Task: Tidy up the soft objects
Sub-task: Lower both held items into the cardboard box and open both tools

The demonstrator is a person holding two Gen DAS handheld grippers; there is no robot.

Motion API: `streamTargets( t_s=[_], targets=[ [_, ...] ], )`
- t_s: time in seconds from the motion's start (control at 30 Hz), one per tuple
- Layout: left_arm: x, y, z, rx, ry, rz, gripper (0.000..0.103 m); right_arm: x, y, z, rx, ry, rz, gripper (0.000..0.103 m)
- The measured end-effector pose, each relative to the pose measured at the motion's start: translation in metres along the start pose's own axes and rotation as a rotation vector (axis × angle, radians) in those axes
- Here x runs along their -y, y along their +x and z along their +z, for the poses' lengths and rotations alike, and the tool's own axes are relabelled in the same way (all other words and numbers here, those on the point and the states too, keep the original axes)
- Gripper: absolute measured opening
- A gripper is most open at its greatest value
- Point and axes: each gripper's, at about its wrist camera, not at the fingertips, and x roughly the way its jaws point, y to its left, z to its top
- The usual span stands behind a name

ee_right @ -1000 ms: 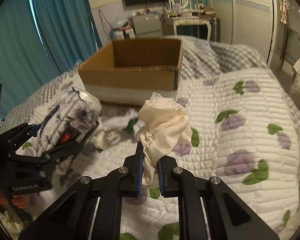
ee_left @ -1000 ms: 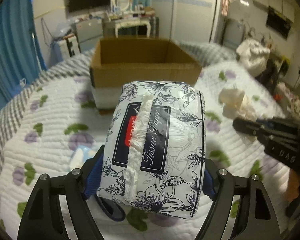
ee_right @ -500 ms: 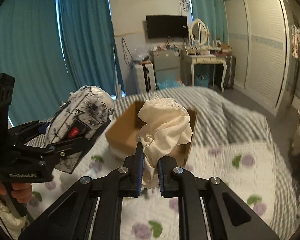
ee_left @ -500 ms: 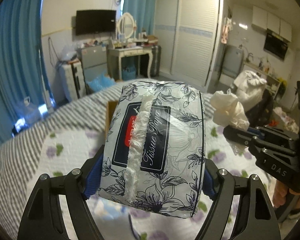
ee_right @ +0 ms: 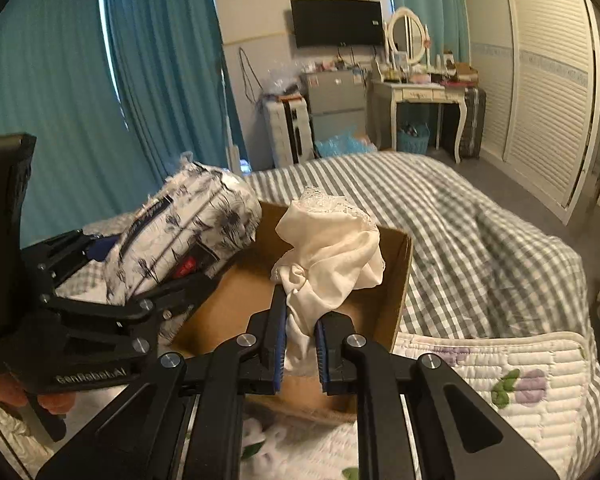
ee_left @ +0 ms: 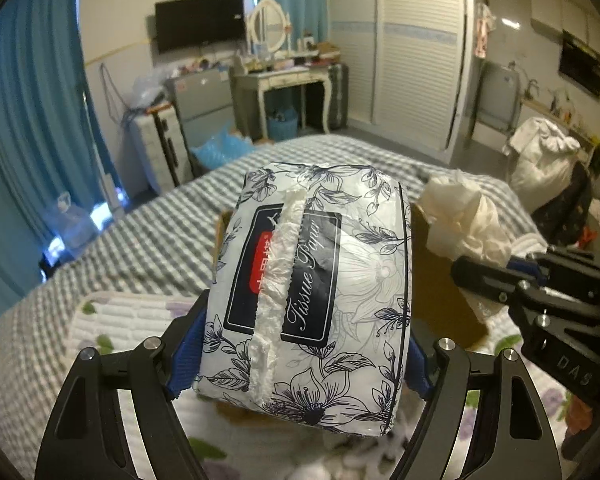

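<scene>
My left gripper (ee_left: 300,356) is shut on a soft tissue pack (ee_left: 312,292) with a black floral print, held in the air over the near left part of the open cardboard box (ee_left: 440,280). The pack also shows in the right wrist view (ee_right: 188,236). My right gripper (ee_right: 302,332) is shut on a bunched cream cloth with a lace edge (ee_right: 332,252), held above the inside of the box (ee_right: 396,280). The cloth also shows at the right of the left wrist view (ee_left: 464,216).
The box sits on a bed with a white flowered quilt (ee_right: 520,380) over a grey checked blanket (ee_right: 480,248). White fabric (ee_right: 260,436) lies on the quilt in front of the box. Beyond the bed stand a dressing table (ee_right: 424,92), suitcases and teal curtains.
Both grippers have carried their loads up and forward from the quilt to above the box. The box now lies directly under the tissue pack and the cloth.
</scene>
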Motion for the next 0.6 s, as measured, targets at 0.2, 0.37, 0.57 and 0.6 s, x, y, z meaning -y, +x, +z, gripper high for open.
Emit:
streamTargets(
  t_s=[0.2, 0.37, 0.57, 0.6],
  targets=[
    [-0.008, 0.029, 0.004, -0.026, -0.019, 0.03, 0.086, 0.024, 0.024, -0.008, 0.028, 0.058, 0.03, 0.051],
    [-0.014, 0.017, 0.007, -0.026, -0.037, 0.047, 0.086, 0.031, 0.011, -0.007, 0.042, 0.059, -0.024, 0.054],
    [-0.021, -0.056, 0.004, 0.064, -0.01, 0.056, 0.086, 0.006, -0.046, 0.0, 0.093, 0.039, -0.066, 0.054],
    [-0.024, -0.071, 0.004, 0.086, -0.003, 0.057, 0.086, -0.002, -0.056, 0.002, 0.097, 0.025, -0.067, 0.054]
  ],
)
